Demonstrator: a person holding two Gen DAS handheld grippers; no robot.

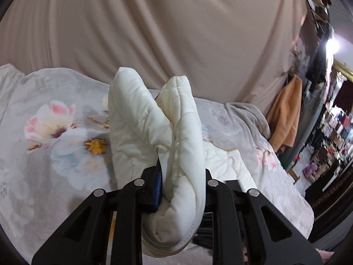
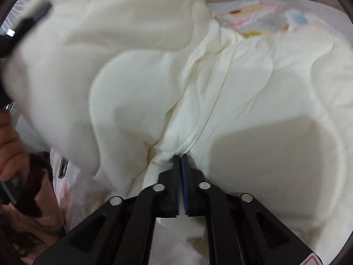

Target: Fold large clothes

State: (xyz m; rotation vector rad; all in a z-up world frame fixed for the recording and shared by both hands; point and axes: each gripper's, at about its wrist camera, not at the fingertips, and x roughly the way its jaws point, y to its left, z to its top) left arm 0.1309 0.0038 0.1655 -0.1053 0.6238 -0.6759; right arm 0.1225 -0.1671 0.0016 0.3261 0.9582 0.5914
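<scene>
Cream quilted garment [image 1: 167,137] pinched by both: left hand-held gripper [image 1: 181,176] shows floral bedspread [image 1: 55,132]; right hand-held gripper [image 2: 181,161] only padding.

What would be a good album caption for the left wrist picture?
Left gripper clamps a thick fold of white quilted jacket above a floral bedspread.

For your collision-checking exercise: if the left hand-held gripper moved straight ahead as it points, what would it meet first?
Apart from the white padded garment the left hand-held gripper already grips, probably the floral bedspread; depth is unclear.
</scene>
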